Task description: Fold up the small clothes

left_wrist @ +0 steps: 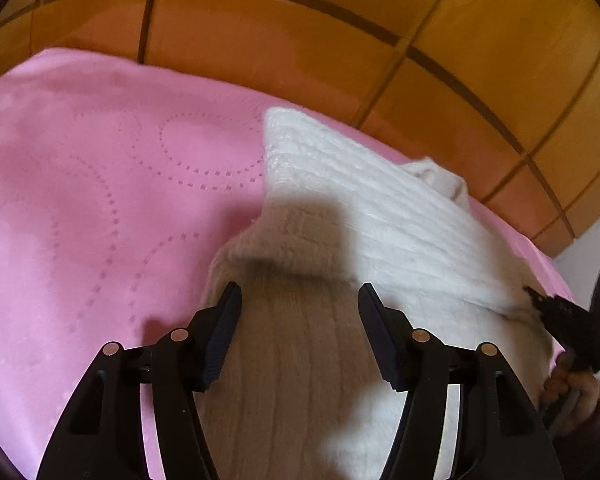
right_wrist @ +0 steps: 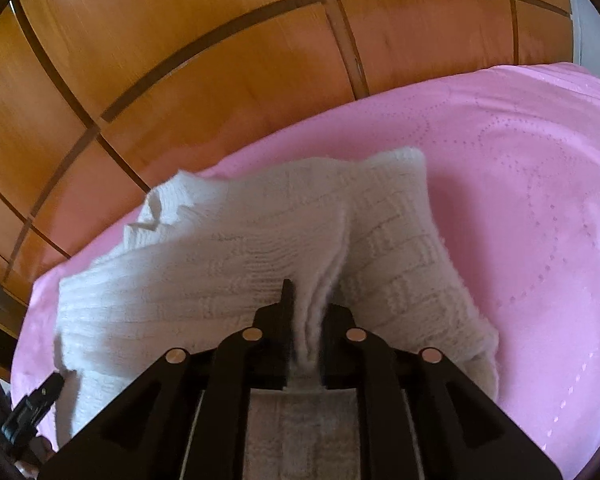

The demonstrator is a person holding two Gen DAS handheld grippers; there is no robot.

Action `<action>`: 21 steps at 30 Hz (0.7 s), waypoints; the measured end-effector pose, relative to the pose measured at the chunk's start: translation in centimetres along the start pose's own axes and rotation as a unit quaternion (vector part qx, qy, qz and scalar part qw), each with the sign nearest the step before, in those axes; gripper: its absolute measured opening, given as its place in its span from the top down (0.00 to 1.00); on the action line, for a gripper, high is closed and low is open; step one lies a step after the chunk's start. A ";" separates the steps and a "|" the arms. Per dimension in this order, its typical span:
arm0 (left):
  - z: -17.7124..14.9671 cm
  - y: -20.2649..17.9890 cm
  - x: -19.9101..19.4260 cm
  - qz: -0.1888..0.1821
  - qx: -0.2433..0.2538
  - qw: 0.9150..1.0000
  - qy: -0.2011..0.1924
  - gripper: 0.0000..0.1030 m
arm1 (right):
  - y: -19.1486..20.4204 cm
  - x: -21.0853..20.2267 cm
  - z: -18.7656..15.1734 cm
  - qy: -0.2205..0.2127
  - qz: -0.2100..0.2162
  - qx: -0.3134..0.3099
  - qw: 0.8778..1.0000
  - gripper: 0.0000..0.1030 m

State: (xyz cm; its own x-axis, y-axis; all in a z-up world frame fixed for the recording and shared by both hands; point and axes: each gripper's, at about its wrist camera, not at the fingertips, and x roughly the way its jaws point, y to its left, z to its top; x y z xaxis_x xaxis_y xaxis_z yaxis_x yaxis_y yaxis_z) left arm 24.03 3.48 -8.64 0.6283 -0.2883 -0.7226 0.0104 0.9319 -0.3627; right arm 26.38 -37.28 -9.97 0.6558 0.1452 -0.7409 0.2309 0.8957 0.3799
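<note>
So the right gripper [right_wrist: 306, 320] sits low centre in its own view, jaws narrow, with a pinched ridge of the white knit sweater [right_wrist: 260, 240] bunched up between the pads. Honestly can't tell if the pads are still pressing on that ridge or have only just let it loose, the fabric stands up between them either way. The left gripper [left_wrist: 300, 320] is at the bottom of its view with jaws standing wide, nothing between them, hovering just over the near part of the same sweater [left_wrist: 380, 220], which spreads from under the fingers up toward the centre right of the frame. At the right edge of the left view you can see the right gripper [left_wrist: 568, 320] poking in at the sweater's edge, with a bit of the person's hand [left_wrist: 572, 384] behind it. What could go wrong, I reckon: if the right one lifts away with the knit snagged on a pad, that ridge drags up and the fold opens again, fluffy knit loves to cling. Also the sweater lies close to the far edge of the pink bedspread [right_wrist: 520, 200], right by the wooden headboard [right_wrist: 180, 60] in the upper half of the frame, so a shove forward could bunch it against the wood. One corner at the upper left of the right view already looks rumpled.
</note>
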 end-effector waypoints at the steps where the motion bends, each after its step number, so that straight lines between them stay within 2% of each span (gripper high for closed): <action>1: 0.2 0.0 -0.5 0.000 0.001 1.000 -0.005 0.41 | 0.0 -0.4 0.0 -0.005 0.000 0.002 1.000 0.52; 2: 0.6 0.1 -1.0 0.000 0.000 1.000 -0.013 0.41 | 0.1 -1.2 0.0 -0.016 -0.004 0.001 1.000 0.41; 4: 1.7 0.5 -1.8 -0.007 -0.008 1.000 -0.026 0.41 | 0.8 -3.2 -0.1 -0.046 -0.016 -0.015 0.999 0.40; 7: 4.3 1.2 -1.5 -0.009 -0.027 0.999 -0.035 0.41 | 2.4 -5.5 -0.2 -0.070 0.000 -0.042 0.997 0.33; 13: 8.1 3.4 2.9 -0.039 -0.093 0.995 0.014 0.41 | 6.0 -4.7 -0.9 -0.049 0.010 -0.106 0.993 0.30; 16: 9.1 3.7 5.4 -0.082 -0.119 0.988 0.047 0.41 | 6.7 -3.3 -1.1 -0.030 0.008 -0.115 0.993 0.30; 18: 8.8 3.4 6.2 -0.082 -0.117 0.988 0.056 0.75 | 7.0 -2.1 -1.2 -0.019 0.000 -0.121 0.993 0.30; 19: 8.8 2.9 6.2 -0.067 -0.098 0.992 0.051 0.88 | 7.0 -1.6 -1.2 -0.013 -0.006 -0.121 0.993 0.30; 21: 8.5 2.2 5.2 -0.047 -0.076 0.996 0.018 0.90 | 6.7 -1.0 -1.3 -0.005 -0.009 -0.120 0.993 0.30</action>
State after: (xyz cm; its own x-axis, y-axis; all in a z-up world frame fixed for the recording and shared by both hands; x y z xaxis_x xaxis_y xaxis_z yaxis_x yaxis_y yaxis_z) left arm 33.97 5.91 -8.18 0.6014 -0.3825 -0.7015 -0.0529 0.8570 -0.5126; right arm 26.40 -30.88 -7.40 0.6604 0.1260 -0.7402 0.0652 0.9725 0.2236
